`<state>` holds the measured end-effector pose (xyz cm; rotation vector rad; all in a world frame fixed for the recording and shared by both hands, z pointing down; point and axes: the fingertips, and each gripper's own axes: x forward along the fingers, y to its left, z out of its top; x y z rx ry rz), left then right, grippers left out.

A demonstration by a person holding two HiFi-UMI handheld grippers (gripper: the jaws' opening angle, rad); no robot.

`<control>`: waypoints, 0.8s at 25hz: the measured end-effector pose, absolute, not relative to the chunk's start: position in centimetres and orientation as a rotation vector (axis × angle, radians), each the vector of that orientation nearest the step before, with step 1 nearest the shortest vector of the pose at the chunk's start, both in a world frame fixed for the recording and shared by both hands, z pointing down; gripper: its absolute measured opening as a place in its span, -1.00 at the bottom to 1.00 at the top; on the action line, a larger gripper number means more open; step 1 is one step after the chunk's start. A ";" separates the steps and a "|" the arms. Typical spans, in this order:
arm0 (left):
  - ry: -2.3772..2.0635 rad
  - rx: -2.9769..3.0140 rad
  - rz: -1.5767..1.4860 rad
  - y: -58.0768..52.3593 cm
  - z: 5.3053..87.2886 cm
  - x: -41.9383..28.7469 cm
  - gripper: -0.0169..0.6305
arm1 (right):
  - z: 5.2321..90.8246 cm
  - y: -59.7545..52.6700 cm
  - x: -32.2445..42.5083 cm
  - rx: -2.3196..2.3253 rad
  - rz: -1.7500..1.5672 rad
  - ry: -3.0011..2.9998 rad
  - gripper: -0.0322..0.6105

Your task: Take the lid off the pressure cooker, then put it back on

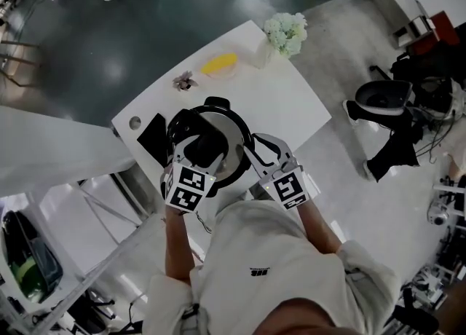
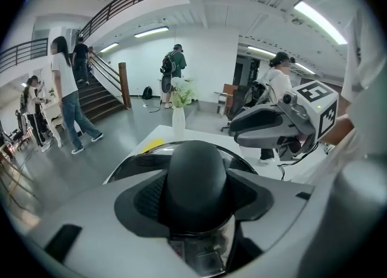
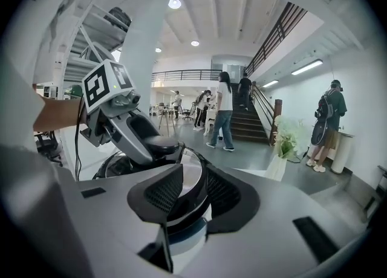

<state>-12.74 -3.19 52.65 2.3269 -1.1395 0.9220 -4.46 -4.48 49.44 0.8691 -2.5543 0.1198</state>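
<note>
While the left gripper point(image 1: 198, 150) is clamped on the black dome knob point(image 2: 196, 180) at the centre of the lid point(image 1: 227, 131), the pressure cooker point(image 1: 244, 162) stands on the white table point(image 1: 291, 100) right in front of the person, lid on.

Right gripper point(image 3: 193, 201): jaws part-way apart astride the cooker's near-right edge. Can't tell if the pads bite.

Lid is polished steel, domed, with a black rim. It's likely heavy, rigid and slick. Knob is smooth moulded plastic, round, and the only sane grab point; the ribbed pads should help.

Lid probably twists to unlock, so the body needs bracing. Lift straight and keep it level.
</note>
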 end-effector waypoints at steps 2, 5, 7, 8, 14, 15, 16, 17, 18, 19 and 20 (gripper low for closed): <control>-1.146 2.328 0.928 -3.2 52.5 -12.6 -0.07 | 49.4 -4.4 -4.4 0.875 0.117 -2.554 -0.52; -1.154 2.333 0.919 -3.2 52.3 -12.6 -0.07 | 49.3 -4.4 -4.5 0.878 0.113 -2.557 -0.52; -1.160 2.337 0.907 -3.2 52.0 -12.7 -0.07 | 49.2 -4.4 -4.5 0.878 0.111 -2.558 -0.52; -1.163 2.338 0.902 -3.3 51.9 -12.7 -0.07 | 49.1 -4.4 -4.5 0.879 0.110 -2.559 -0.52; -1.177 2.343 0.877 -2.7 51.1 -13.0 -0.07 | 48.6 -4.0 -4.6 0.891 0.099 -2.564 -0.52; -1.178 2.341 0.875 -2.5 51.1 -13.0 -0.07 | 48.5 -3.9 -4.5 0.894 0.096 -2.564 -0.53; -1.180 2.338 0.875 -2.5 51.0 -13.1 -0.07 | 48.4 -3.9 -4.5 0.897 0.093 -2.563 -0.53; -1.182 2.337 0.875 -2.4 51.0 -13.2 -0.07 | 48.3 -3.8 -4.5 0.899 0.090 -2.563 -0.53; -1.184 2.336 0.874 -2.4 50.9 -13.2 -0.07 | 48.2 -3.8 -4.5 0.901 0.088 -2.563 -0.53; -1.187 2.336 0.870 -2.4 50.9 -13.2 -0.07 | 48.2 -3.8 -4.5 0.903 0.087 -2.564 -0.53; -1.189 2.337 0.866 -2.5 51.0 -13.2 -0.07 | 48.1 -3.8 -4.5 0.906 0.085 -2.563 -0.53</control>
